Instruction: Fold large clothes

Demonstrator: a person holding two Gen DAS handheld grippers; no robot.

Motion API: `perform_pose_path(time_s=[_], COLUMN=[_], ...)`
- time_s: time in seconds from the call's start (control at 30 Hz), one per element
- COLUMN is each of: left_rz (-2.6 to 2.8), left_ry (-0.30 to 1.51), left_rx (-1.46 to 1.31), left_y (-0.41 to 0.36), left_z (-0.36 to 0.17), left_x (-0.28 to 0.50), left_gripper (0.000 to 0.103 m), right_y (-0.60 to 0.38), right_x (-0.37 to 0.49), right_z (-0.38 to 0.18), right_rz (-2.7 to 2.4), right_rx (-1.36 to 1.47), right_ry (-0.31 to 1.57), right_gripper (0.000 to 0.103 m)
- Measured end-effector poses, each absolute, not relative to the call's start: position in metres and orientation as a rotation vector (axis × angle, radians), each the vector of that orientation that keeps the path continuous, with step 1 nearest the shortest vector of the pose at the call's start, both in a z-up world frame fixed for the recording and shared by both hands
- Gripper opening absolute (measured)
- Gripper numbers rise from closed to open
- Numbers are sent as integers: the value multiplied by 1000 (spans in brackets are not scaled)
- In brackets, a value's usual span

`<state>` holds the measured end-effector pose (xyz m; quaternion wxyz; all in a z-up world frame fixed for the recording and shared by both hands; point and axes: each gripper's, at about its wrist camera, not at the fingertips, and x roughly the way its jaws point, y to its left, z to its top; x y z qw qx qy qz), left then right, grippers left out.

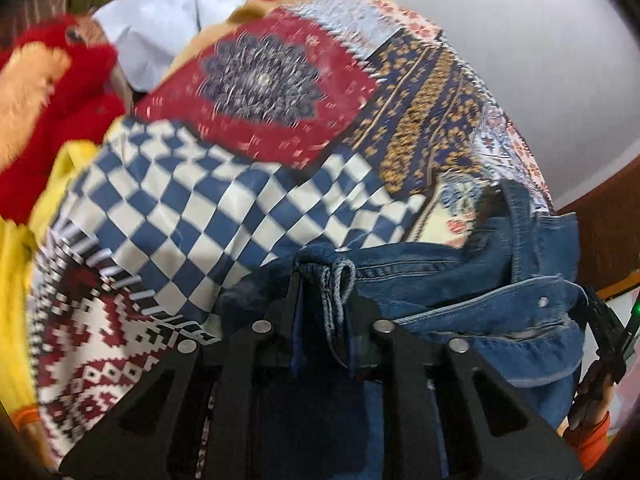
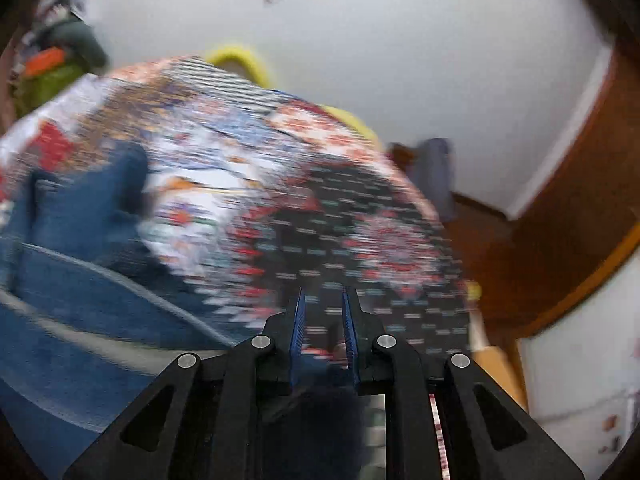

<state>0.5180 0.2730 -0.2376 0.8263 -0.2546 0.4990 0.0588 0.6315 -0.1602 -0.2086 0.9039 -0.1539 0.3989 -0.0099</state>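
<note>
Blue denim jeans (image 1: 460, 280) lie bunched at the near edge of a patchwork bedcover (image 1: 260, 120). My left gripper (image 1: 324, 284) is shut on the jeans' waistband at a belt loop (image 1: 338, 280). In the blurred right wrist view the jeans (image 2: 80, 280) fill the lower left. My right gripper (image 2: 324, 300) stands a little open with its fingers over the bedcover (image 2: 320, 200); dark denim shows low between them, near the base. The other gripper shows at the right edge of the left wrist view (image 1: 608, 332).
A red and orange plush toy (image 1: 52, 80) and yellow cloth (image 1: 16, 264) lie at the left. White cloth (image 1: 172, 20) sits at the back. A white wall (image 2: 400, 60) and brown wooden floor (image 2: 540, 240) lie beyond the bed.
</note>
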Motion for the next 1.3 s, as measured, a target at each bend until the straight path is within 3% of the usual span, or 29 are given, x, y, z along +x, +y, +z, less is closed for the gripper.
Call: perform_pose_path(time_s=[0.2, 0.27, 0.33, 0.4, 0.53, 0.63, 0.87, 1.07, 1.3], left_rz=[155, 210, 256, 270, 225, 213, 145, 113, 200], left_ry=[1061, 1045, 1011, 975, 949, 950, 1088, 1175, 1136], left_rx=[-430, -328, -240, -207, -196, -155, -42, -97, -124], left_y=[263, 256, 250, 249, 248, 239, 202, 191, 217], left_z=[-229, -212, -191, -171, -143, -141, -181, -216, -212], left_x=[515, 511, 503, 496, 474, 458, 446, 478, 529], left_gripper=[32, 43, 69, 81, 91, 96, 97, 97, 97], right_y=[-230, -244, -245, -237, -214, -191, -159, -123, -98], right_x=[625, 611, 592, 574, 543, 527, 517, 535, 590], right_z=[-211, -202, -189, -176, -158, -153, -175, -211, -208], right_rz=[-45, -3, 48, 104, 247, 329, 447, 501, 484], right_rx=[-182, -137, -130, -135, -133, -161, -90, -90, -88], right_ry=[915, 920, 894, 871, 859, 864, 960, 1068, 1028], right_gripper=[15, 15, 15, 15, 15, 15, 15, 15, 15])
